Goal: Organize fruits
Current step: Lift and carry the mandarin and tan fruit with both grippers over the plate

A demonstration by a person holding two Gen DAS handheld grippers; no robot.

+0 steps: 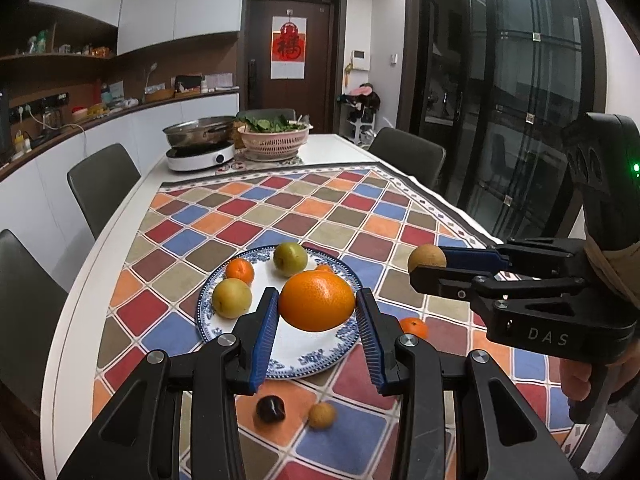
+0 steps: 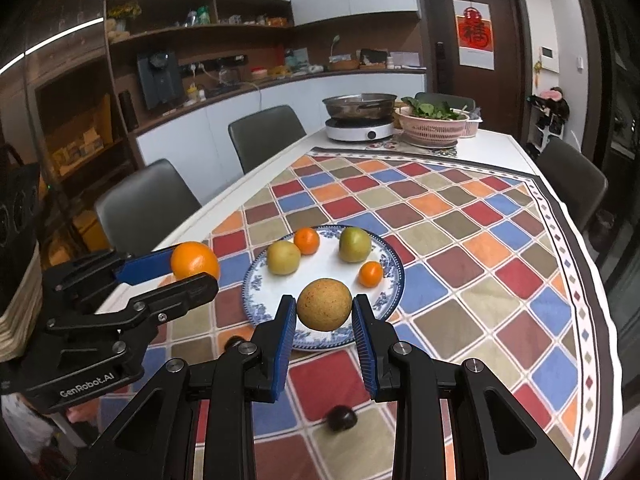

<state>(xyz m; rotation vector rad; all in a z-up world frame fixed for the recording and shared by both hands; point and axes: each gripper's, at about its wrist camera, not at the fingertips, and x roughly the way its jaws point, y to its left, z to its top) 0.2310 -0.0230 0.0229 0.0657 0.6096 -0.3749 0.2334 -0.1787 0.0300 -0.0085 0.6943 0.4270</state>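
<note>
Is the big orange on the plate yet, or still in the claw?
Still in the claw. The left gripper pinches the big orange between its blue fingers, above the plate.

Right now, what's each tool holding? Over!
Left tool shut on big orange, above plate. Right tool shut on brown round fruit, also over plate. Nothing blocking.

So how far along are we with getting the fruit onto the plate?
About halfway. Done: four fruits sit on the blue-rimmed plate, two green-yellow ones and two small tangerines. In hand: the left gripper holds a large orange and the right gripper a brown round fruit, both over the plate. Left on the cloth: a dark fruit, a small brown fruit and a tangerine.
</note>
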